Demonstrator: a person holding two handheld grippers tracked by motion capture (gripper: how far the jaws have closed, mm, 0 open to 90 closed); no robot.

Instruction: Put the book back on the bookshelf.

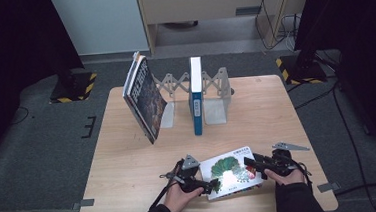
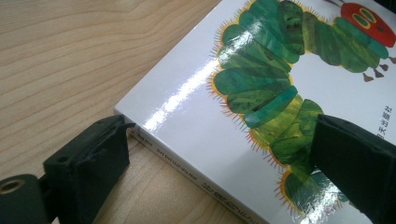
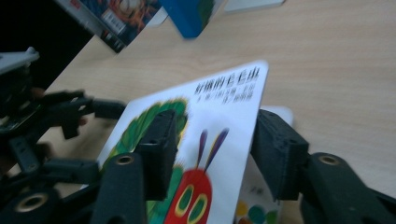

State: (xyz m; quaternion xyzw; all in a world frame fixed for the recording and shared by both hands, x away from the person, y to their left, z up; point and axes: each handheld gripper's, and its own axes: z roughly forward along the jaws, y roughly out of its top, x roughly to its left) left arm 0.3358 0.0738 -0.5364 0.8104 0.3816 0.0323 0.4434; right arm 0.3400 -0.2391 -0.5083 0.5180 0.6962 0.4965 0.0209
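1. High view shows your two hands at the near edge of the wooden table [image 1: 129,155], with the caterpillar book [image 1: 230,172] between them.
2. Your left gripper [image 1: 212,185] is at the left side of this book. In the left gripper view its jaws stand wide apart: one jaw is beside the spine corner, just off the book, and the other jaw is over the cover [image 2: 261,93]. I see no pad pressing, so this claw is released, with the book's corner between the jaws.
3. Your right gripper [image 1: 254,162] is at the right side of the book. In the right gripper view one jaw lies on the cover [image 3: 210,135] near the red head of the caterpillar, and the other jaw is behind the cover's edge. This claw is clenched on the front cover, and the cover is lifted away from the pages below it.
4. The book lies near the front edge of the table, a little right of the middle, with its cover facing up.
5. Farther back on the table stands an expandable book rack [image 1: 215,91]. A blue book [image 1: 196,98] stands upright in it, and a dark book [image 1: 144,96] leans at its left end, tilted.
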